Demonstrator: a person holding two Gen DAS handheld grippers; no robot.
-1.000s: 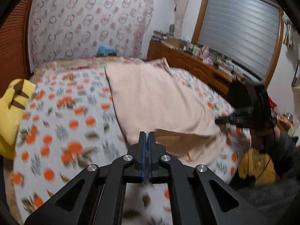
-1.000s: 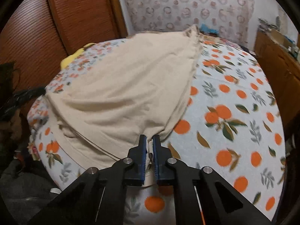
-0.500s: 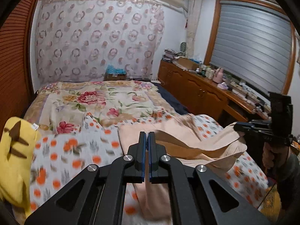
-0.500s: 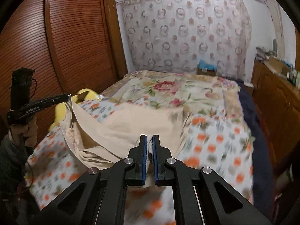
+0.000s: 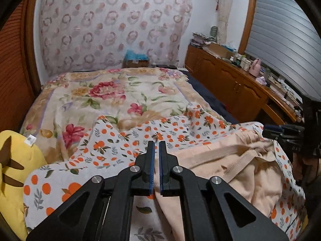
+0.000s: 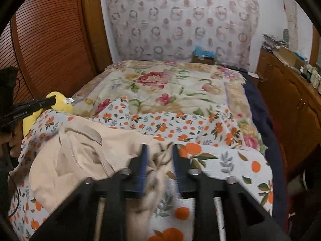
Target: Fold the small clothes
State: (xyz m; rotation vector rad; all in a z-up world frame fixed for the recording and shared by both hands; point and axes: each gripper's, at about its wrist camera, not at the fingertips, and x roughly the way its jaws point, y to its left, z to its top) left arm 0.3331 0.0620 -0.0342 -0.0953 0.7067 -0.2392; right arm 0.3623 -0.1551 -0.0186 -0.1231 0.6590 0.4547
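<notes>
A beige garment [image 5: 230, 166] lies crumpled and doubled over on the orange-print sheet [image 5: 100, 156] at the near end of the bed. My left gripper [image 5: 156, 143] hovers over its left edge; the jaws are opening, a narrow gap shows, and the pads press on nothing. In the right wrist view the beige garment [image 6: 80, 160] bunches to the left. My right gripper [image 6: 159, 146] is blurred and its jaws are opening wide, with a loose fold of the cloth sagging between them, not gripped. Each gripper appears in the other's view: right gripper [image 5: 280, 132], left gripper [image 6: 40, 103].
A floral blanket [image 5: 112, 92] covers the far half of the bed. A yellow plush toy [image 5: 12, 170] lies at the left edge. A cluttered wooden cabinet [image 5: 230, 84] runs along the right wall and a slatted wardrobe [image 6: 50, 40] stands on the left. A box [image 5: 136, 58] sits at the bed's head.
Both grippers swung up and forward over the bed, carrying the garment's near edge over onto itself. Both were shut on the cloth before; now their jaws have parted and the cloth lies bunched.
</notes>
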